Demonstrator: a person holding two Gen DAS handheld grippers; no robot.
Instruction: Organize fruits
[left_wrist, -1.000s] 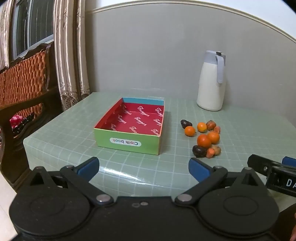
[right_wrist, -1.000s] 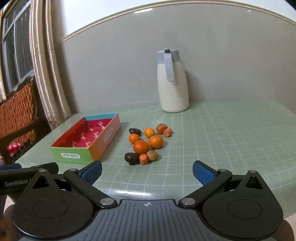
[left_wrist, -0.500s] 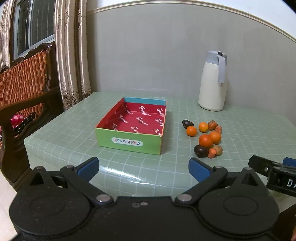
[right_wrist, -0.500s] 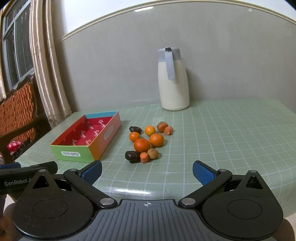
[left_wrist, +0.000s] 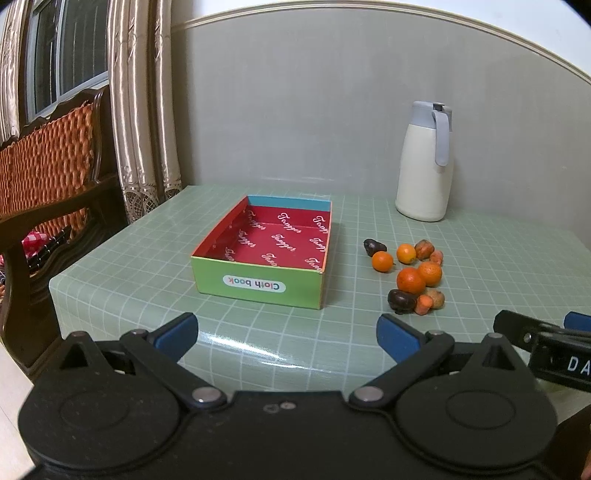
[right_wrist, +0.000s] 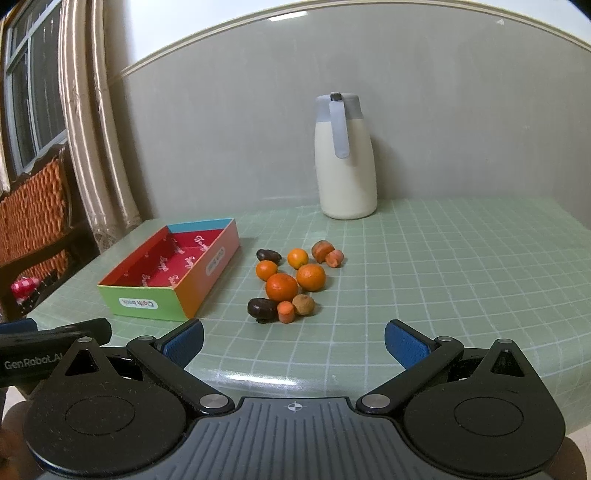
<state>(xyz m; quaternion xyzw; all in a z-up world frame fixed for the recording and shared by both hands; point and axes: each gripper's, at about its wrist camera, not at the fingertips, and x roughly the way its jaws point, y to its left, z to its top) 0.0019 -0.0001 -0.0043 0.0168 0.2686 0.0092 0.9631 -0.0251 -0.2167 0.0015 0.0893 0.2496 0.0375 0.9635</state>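
Both tongs, left (left_wrist: 287, 334) and right (right_wrist: 293, 341), gape wide and hold nothing. Ahead of the right one lie the fruits (right_wrist: 291, 282) (oranges mostly); the box (left_wrist: 264, 253) sits ahead of the left.

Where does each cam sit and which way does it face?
Left wrist: on the left tool, low at the table's near edge, facing the box; own open fingers show, right tool at right.
Right wrist: on the right tool, facing the fruit pile; own open fingers show, left tool at left.
Shared: box, fruit pile, white jug.
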